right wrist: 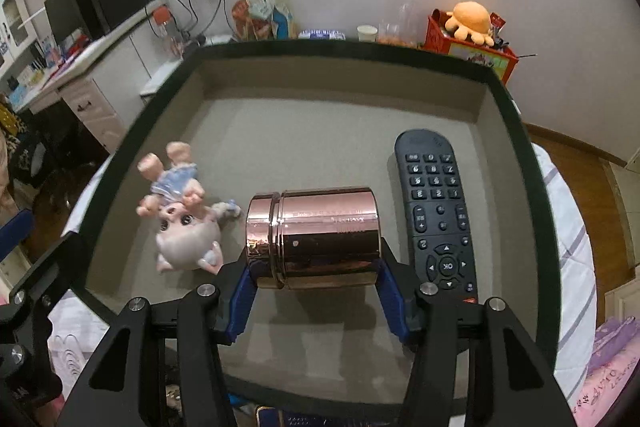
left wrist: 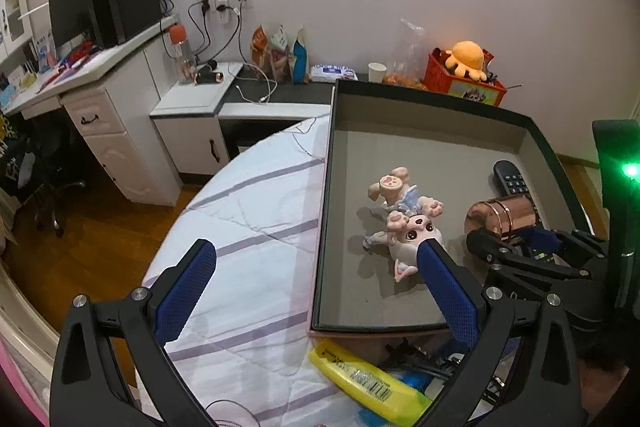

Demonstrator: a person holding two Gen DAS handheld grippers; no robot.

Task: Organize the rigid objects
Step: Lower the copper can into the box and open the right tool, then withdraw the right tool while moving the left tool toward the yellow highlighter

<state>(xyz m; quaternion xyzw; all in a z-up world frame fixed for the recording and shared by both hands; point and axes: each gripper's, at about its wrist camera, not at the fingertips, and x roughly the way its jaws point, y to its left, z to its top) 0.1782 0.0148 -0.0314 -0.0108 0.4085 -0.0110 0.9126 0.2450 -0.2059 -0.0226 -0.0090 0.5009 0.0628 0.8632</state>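
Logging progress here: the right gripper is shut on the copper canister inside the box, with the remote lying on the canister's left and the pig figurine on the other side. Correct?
Not quite. The right wrist view shows the remote lying on the right of the copper canister, and the pig figurine on its left. The rest holds: the right gripper is shut on the canister inside the box.

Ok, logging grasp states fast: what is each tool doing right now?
Left tool: open, holding nothing, above the box's left edge.
Right tool: closed on the copper canister, lying sideways inside the box.
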